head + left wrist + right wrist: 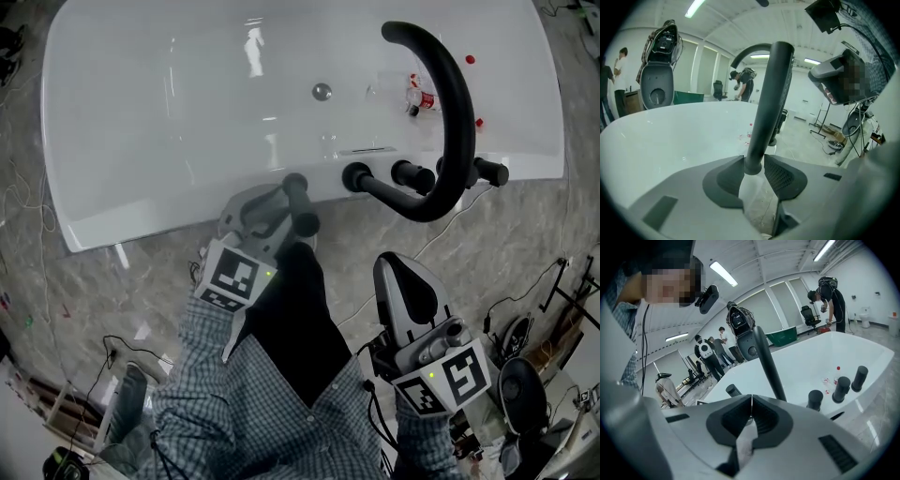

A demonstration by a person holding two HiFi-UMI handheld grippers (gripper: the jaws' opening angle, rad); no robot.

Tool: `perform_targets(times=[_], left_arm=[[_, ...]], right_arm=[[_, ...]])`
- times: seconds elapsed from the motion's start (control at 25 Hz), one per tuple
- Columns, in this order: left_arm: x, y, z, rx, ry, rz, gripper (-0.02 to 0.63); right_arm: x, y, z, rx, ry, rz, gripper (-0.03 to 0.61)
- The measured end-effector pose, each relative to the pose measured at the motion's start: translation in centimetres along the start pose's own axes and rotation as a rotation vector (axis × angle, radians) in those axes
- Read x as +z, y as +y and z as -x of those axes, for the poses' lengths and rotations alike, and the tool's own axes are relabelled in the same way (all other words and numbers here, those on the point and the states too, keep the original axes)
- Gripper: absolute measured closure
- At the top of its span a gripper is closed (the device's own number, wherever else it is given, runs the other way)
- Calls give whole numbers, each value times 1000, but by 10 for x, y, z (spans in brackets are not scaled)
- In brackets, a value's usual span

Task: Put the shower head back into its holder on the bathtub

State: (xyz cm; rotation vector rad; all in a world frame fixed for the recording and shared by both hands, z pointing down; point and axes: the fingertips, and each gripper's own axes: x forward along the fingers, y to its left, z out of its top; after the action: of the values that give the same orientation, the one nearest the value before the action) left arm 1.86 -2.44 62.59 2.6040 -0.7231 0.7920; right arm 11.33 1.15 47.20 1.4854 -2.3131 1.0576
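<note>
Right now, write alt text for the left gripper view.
The left tool is clamped on the lower end of the black shower head, which stands nearly upright. Behind it lies the white bathtub, with a curved black spout beyond.

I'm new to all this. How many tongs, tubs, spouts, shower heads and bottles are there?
Tongs: 2 (left tongs, right tongs)
Bathtub: 1
Black arched spout: 1
Shower head: 1
Plastic bottle: 1
Total: 6
</note>
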Motion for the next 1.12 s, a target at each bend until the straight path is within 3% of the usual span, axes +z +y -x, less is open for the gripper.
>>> perform_targets(times=[0.2,0.36,0.52,0.84,1.12], left_arm=[[-1,14,29,53,-26,50,483],[18,27,61,104,-108,117,601],[46,28,100,118,-159,170,603],[142,10,197,114,-254,217,603],[231,-15,277,122,-300,146,603]], right_arm=[[-2,11,-5,5,9,8,561],[0,25,-9,22,4,13,561],[17,43,-3,32,-13,28,561],[89,86,41,30,-101,93,563],[159,132,95,36,-231,162,563]])
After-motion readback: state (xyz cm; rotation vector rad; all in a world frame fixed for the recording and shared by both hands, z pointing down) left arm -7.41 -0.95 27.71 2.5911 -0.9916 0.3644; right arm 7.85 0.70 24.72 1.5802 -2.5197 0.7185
